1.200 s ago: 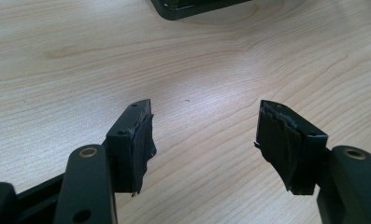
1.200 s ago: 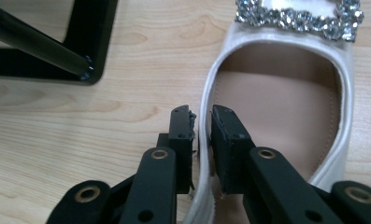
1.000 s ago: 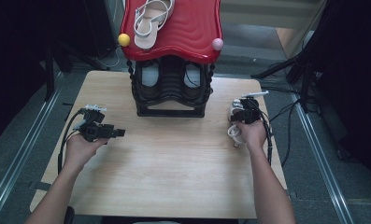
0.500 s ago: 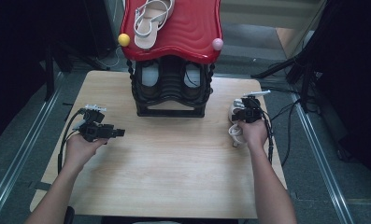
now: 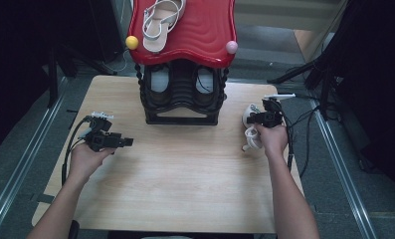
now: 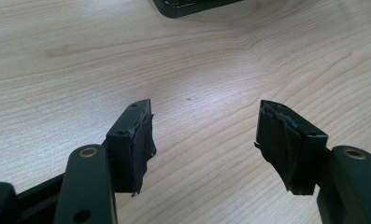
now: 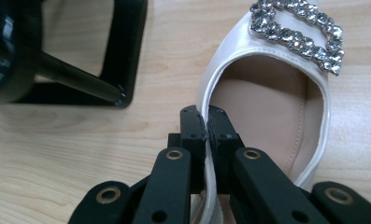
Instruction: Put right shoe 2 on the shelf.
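Right claw (image 7: pixel 206 122) had just closed, clenched on white sandal's (image 7: pixel 267 107) side wall; left claw (image 6: pixel 204 140) released, empty. Grasp done; lift to shoe rack (image 5: pixel 182 94) ahead remained.

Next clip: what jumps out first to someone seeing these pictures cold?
The red-topped shoe rack at the table's far edge, with a white strappy sandal lying on top. Then the right gripper, its jaws pinched on the side wall of a white shoe with a rhinestone buckle, right of the rack. The left gripper rests open over bare wood at the table's left.
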Available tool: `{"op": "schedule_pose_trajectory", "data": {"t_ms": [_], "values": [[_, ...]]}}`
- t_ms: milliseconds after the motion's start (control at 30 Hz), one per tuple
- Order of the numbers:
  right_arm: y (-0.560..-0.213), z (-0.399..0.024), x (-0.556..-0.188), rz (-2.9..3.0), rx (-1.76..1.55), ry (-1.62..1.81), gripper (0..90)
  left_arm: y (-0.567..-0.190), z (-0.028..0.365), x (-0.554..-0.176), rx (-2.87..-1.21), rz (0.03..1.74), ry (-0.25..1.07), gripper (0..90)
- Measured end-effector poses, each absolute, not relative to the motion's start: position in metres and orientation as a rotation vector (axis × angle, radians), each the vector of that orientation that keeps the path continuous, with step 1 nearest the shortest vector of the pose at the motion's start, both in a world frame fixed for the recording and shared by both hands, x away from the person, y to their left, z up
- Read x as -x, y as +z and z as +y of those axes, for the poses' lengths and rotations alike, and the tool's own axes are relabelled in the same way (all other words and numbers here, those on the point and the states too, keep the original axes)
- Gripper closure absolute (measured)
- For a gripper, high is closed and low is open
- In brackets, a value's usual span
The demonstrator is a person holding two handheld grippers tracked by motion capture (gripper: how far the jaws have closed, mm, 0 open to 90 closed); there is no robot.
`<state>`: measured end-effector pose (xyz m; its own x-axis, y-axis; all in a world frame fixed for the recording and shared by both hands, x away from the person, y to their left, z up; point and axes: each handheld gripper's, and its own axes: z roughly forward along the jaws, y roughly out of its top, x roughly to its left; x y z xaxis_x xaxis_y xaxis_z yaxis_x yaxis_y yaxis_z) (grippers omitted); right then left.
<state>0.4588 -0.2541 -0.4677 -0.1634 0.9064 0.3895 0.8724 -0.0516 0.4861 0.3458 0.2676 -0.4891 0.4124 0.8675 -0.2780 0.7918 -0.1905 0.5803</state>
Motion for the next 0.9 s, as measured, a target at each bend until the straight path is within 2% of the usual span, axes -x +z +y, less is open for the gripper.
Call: {"op": "schedule_pose_trajectory", "data": {"t_ms": [467,900], "values": [[-0.447,-0.256,-0.458,2.125,-1.966,1.120,88.9,-0.491,0.266,-0.346,-2.009,1.405,0.135,36.7],[-0.405,-0.248,-0.459,2.147,-1.887,1.166,88.9,-0.492,0.266,-0.346,-2.004,1.412,0.130,36.7]]}}
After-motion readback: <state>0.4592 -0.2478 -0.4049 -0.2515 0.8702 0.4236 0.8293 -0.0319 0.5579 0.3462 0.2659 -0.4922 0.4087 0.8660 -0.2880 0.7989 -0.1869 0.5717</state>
